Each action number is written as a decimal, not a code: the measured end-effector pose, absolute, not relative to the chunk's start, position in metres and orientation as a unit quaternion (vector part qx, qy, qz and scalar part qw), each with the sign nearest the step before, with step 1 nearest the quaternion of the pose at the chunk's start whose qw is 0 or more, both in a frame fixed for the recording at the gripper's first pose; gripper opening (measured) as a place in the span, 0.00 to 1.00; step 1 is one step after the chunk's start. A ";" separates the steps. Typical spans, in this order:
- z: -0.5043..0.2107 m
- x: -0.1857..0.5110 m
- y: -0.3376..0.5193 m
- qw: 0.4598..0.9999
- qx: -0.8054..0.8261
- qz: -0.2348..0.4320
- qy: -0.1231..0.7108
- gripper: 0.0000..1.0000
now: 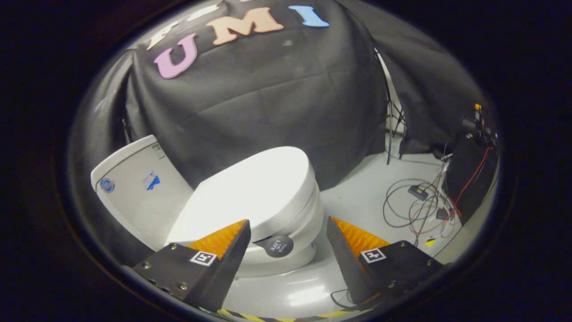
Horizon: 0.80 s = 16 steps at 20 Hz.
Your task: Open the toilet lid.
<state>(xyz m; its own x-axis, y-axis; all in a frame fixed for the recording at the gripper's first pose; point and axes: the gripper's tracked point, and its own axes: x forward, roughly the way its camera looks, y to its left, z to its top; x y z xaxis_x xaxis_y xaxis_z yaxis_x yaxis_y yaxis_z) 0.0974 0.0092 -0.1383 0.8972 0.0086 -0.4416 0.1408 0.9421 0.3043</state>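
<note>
A white toilet stands just ahead of the fingers, its lid (250, 188) lying flat and closed over the seat and bowl (308, 228). A round dark tab (279, 246) sticks out at the lid's front edge, between the two fingers. The white tank (134, 188) rises behind the bowl. My gripper (288, 226) is open, its fingers spread to either side of the bowl's front and touching nothing. One finger overlaps the near edge of the lid in the view; the other sits beside the bowl over the floor.
The pale floor (366, 197) stretches beyond the toilet. Loose cables (415, 205) lie coiled on it beside a dark equipment box (469, 179). A thin metal stand (391, 116) rises against the black cloth wall. Yellow-black tape (277, 316) marks the floor below the fingers.
</note>
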 end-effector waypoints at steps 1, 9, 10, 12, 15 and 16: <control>-0.148 0.097 0.008 0.955 0.177 -0.037 0.234 1.00; -0.181 0.107 0.022 0.888 0.365 -0.030 0.278 0.96; -0.181 0.103 0.021 0.879 0.385 -0.036 0.278 0.91; -0.192 0.110 0.020 0.867 0.410 -0.042 0.281 0.84; -0.193 0.112 0.028 0.839 0.463 -0.029 0.284 0.75; -0.191 0.119 0.034 0.823 0.492 -0.020 0.283 0.66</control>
